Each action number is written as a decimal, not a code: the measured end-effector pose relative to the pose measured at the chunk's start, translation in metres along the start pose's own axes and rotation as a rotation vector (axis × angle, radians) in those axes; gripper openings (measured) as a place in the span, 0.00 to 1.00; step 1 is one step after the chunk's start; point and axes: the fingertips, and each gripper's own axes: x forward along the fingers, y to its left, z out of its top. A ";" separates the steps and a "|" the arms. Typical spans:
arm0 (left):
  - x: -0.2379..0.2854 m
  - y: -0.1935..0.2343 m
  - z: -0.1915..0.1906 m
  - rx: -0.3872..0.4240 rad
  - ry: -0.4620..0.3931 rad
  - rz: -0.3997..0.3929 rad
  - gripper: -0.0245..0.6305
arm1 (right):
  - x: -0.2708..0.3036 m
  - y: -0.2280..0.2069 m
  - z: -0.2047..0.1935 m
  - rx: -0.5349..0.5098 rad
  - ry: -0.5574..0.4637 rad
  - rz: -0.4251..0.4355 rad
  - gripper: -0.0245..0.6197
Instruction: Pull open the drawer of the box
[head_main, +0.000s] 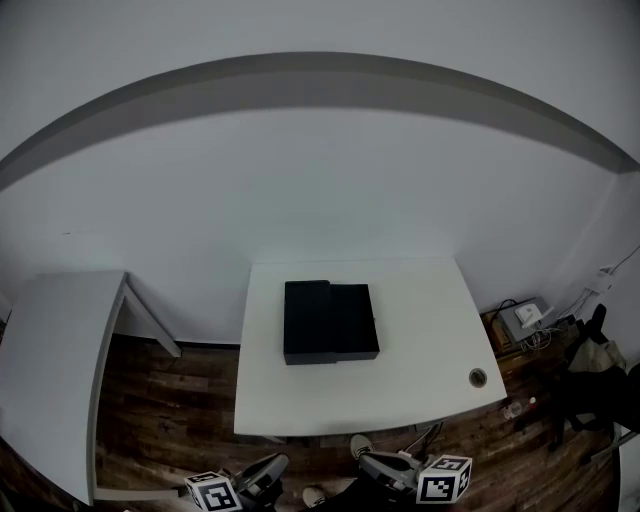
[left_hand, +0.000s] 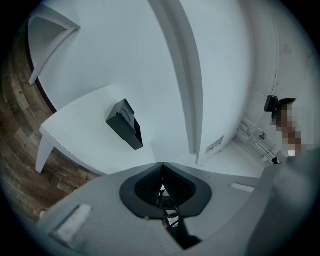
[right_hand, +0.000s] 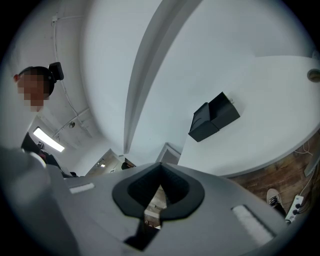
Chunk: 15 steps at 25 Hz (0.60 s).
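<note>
The left tongs (left_hand: 161, 167) and the right tongs (right_hand: 160, 167) are both clenched on nothing. The black box (head_main: 330, 321) sits on the white desk (head_main: 420, 370), well ahead of the two tongs and between them, untouched.

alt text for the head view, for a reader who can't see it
A black box sits near the middle of a white table that stands against a white wall, seen from above. The left tool and right tool hang at the bottom edge, short of the table, over a wood floor.
</note>
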 end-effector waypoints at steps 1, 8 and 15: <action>0.002 -0.002 -0.002 -0.001 0.006 -0.002 0.04 | -0.001 0.000 0.000 -0.001 -0.001 0.001 0.04; 0.005 -0.005 -0.009 0.021 0.047 0.004 0.04 | -0.005 0.004 -0.002 -0.017 -0.005 0.007 0.04; 0.009 -0.012 -0.006 0.018 0.027 -0.010 0.04 | -0.008 0.008 -0.003 -0.029 -0.004 0.018 0.04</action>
